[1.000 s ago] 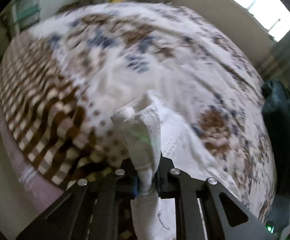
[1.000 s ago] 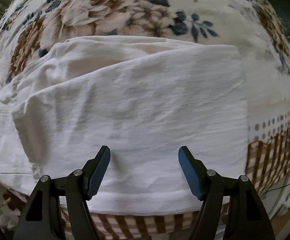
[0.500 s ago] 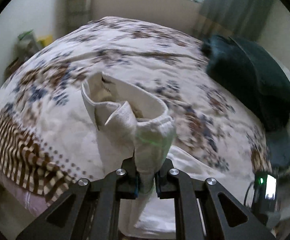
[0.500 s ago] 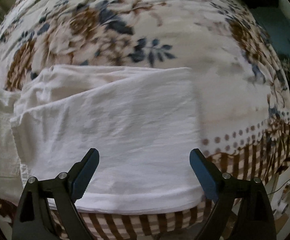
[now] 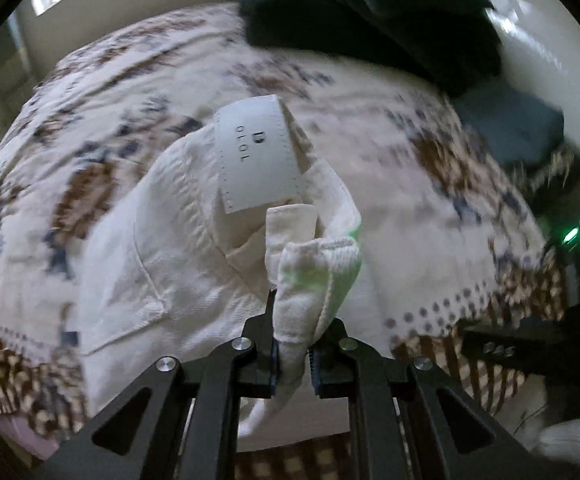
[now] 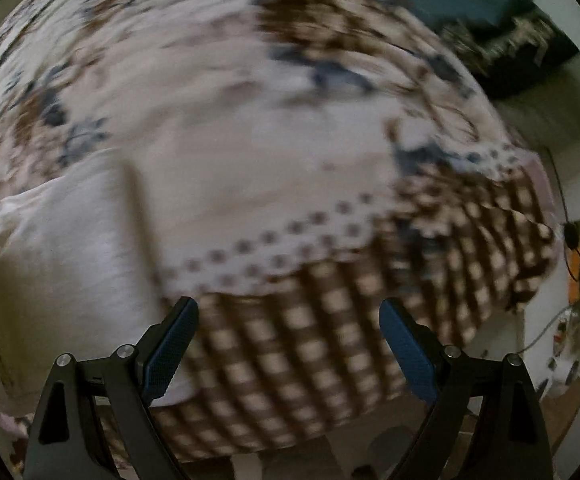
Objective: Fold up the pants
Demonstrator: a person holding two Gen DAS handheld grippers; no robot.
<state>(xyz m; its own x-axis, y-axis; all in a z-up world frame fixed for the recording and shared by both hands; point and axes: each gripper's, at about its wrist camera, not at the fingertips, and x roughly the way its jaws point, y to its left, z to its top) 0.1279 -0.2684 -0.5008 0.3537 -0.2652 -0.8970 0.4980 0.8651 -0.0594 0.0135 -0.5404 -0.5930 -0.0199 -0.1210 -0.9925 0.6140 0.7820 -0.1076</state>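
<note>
The white pants lie on the floral bed cover, waistband raised toward me with a grey brand patch showing. My left gripper is shut on a bunched fold of the waistband and holds it up above the bed. In the right wrist view the pants lie at the left, blurred. My right gripper is wide open and empty, over the checked border at the bed's front edge, to the right of the pants.
The floral bed cover has a brown checked border hanging over the edge. Dark green pillows and a blue cushion lie at the far right. Cables and an orange item sit beside the bed.
My left gripper has swung right with the waistband, so the pants' back and patch now face it. My right gripper has moved right, off the pants, and opened wider.
</note>
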